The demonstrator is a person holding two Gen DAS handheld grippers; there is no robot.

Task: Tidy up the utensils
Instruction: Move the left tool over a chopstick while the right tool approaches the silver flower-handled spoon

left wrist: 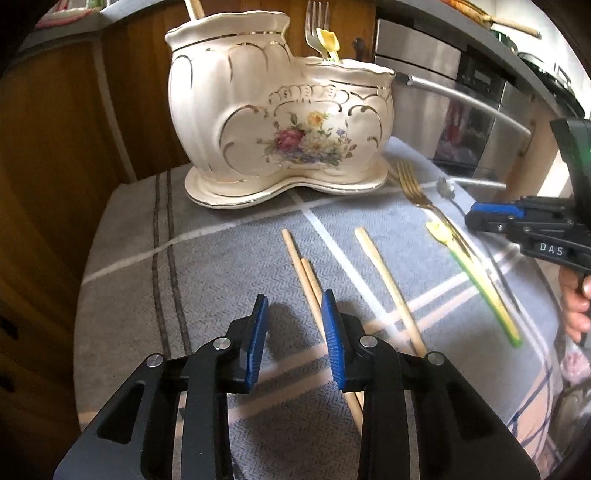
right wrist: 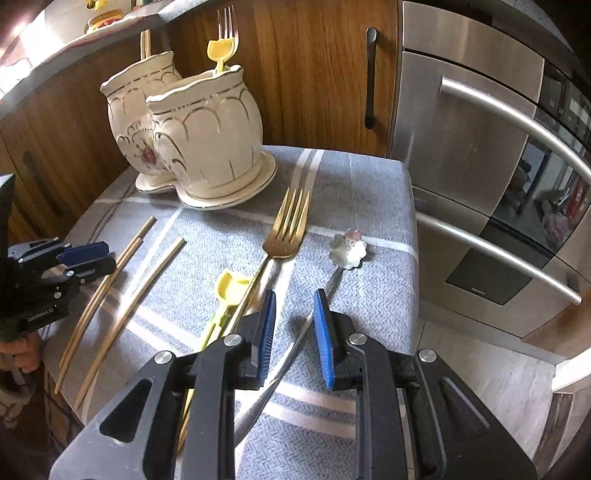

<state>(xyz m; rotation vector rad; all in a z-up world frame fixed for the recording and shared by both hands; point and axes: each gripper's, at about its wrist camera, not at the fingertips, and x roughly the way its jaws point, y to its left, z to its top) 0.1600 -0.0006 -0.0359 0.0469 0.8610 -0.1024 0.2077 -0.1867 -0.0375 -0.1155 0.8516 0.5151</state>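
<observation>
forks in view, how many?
2. A gold fork lies flat on the cloth in front of the ceramic holder. A second fork stands tines-up in the holder's shorter compartment. More may be hidden inside the holder.

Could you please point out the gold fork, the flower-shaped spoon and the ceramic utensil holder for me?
gold fork (right wrist: 286, 236): right wrist view, on its head below the tines.
flower-shaped spoon (right wrist: 348, 250): right wrist view, on its bowl.
ceramic utensil holder (left wrist: 258, 122): left wrist view, on its front wall.
</observation>
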